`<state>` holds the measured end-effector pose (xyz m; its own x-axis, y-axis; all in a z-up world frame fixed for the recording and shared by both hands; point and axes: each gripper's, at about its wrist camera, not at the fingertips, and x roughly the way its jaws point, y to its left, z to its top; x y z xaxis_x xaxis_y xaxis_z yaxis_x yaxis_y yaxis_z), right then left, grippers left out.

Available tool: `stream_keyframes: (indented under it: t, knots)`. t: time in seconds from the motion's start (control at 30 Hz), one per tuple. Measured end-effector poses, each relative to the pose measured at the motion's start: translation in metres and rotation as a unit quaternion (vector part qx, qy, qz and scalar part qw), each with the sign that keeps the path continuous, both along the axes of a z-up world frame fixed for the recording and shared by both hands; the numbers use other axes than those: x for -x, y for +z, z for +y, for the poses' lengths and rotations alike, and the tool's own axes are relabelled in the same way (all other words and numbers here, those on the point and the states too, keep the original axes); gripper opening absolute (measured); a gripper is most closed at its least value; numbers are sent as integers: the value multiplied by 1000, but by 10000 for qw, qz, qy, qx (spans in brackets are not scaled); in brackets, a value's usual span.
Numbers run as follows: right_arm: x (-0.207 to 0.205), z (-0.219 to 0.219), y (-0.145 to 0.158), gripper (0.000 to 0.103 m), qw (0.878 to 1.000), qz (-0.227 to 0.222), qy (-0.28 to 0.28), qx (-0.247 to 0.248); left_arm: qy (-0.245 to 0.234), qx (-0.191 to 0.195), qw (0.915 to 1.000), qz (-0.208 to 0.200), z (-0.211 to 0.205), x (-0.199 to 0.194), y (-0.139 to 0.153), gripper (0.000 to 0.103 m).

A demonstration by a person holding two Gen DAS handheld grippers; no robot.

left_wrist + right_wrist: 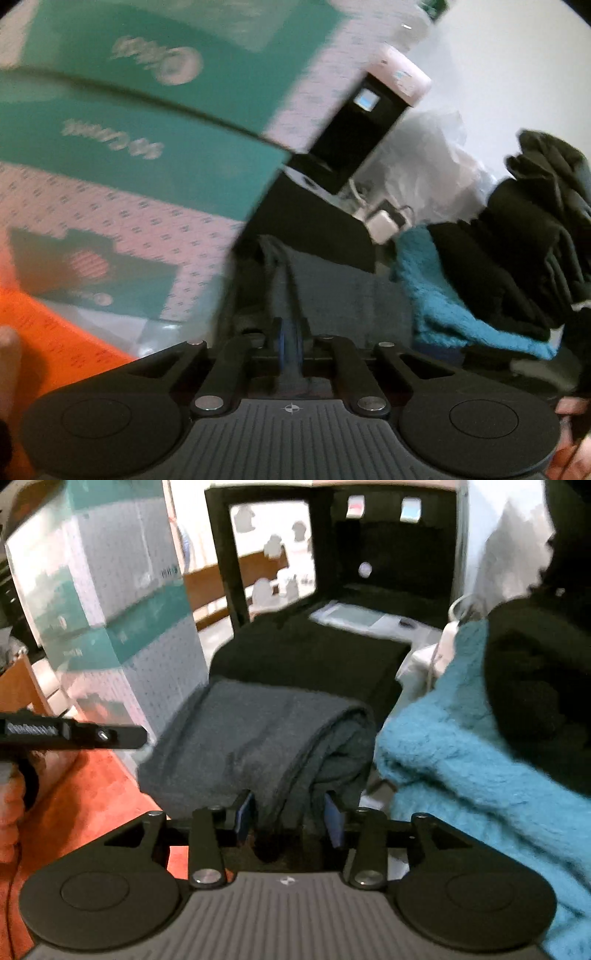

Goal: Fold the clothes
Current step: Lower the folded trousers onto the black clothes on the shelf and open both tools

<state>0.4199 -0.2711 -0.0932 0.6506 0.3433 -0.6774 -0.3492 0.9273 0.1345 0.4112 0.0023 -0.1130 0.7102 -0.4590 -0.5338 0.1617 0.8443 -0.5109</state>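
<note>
**Grey garment between my two grippers, hemmed in by boxes and a heap of clothes**

My left gripper [290,341] is closed, its blue pads pinching a thin fold of the grey garment [332,291] that runs up from the jaws. My right gripper [291,818] has its jaws parted; a folded edge of the same grey garment [266,731] lies between the pads, and I cannot tell whether they press on it.

The garment lies folded over on itself, its far end against a black garment [310,653] behind it. To its left rises a stack of teal-and-white boxes [110,602], close against the cloth; in the left view they fill most of the frame, blurred. To its right a fluffy teal blanket [461,738] lies just beside it, with dark clothes [535,672] heaped on top. An orange cloth [92,797] covers the surface at lower left.

Behind stands an open black case [388,554] with a pale tray inside; its contents are too blurred to name. The left gripper's body [70,733] cuts in from the left edge. White cables and a plug [384,218] show dimly.
</note>
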Motion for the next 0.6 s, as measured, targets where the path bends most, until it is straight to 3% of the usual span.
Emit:
stream_keyframes:
  t: [0.1, 0.2, 0.37, 0.5, 0.57, 0.6]
  knots:
    - [2, 6, 19, 23, 9995, -210, -175, -135, -312, -189, 9993, -33, -18, -3, 3, 7]
    - [-4, 15, 28, 15, 9989, -360, -238, -202, -512, -375, 9979, 126, -29, -6, -1, 7]
    - [-26, 20, -4, 15, 9975, -64, -656, 234, -575, -571, 9957, 442, -31, -9, -14, 7]
    - [-30, 18, -32, 16, 9963, 178, -812, 230, -659, -594, 9946, 540, -25, -8, -17, 10]
    - [-26, 18, -27, 20, 9961, 133, -864, 156, -687, -601, 9941, 585, -23, -5, -11, 24]
    - [-23, 17, -22, 27, 9960, 101, -880, 97, -695, -605, 9938, 617, -22, -3, -8, 30]
